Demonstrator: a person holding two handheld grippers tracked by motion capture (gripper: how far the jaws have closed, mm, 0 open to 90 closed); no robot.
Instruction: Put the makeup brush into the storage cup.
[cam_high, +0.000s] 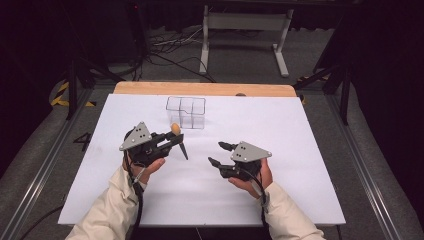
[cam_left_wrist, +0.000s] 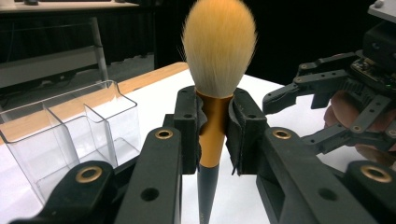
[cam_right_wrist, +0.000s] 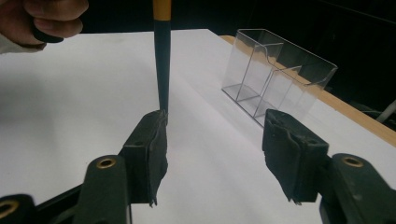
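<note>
The left gripper (cam_left_wrist: 212, 130) clamps a makeup brush (cam_left_wrist: 215, 70) by its gold collar, bristles up, dark handle slanting down toward the white table (cam_high: 280, 145); the right gripper (cam_right_wrist: 212, 149) is released, nothing between its jaws, just beside the handle tip; a clear three-part box (cam_high: 186, 111) stands near.
</note>
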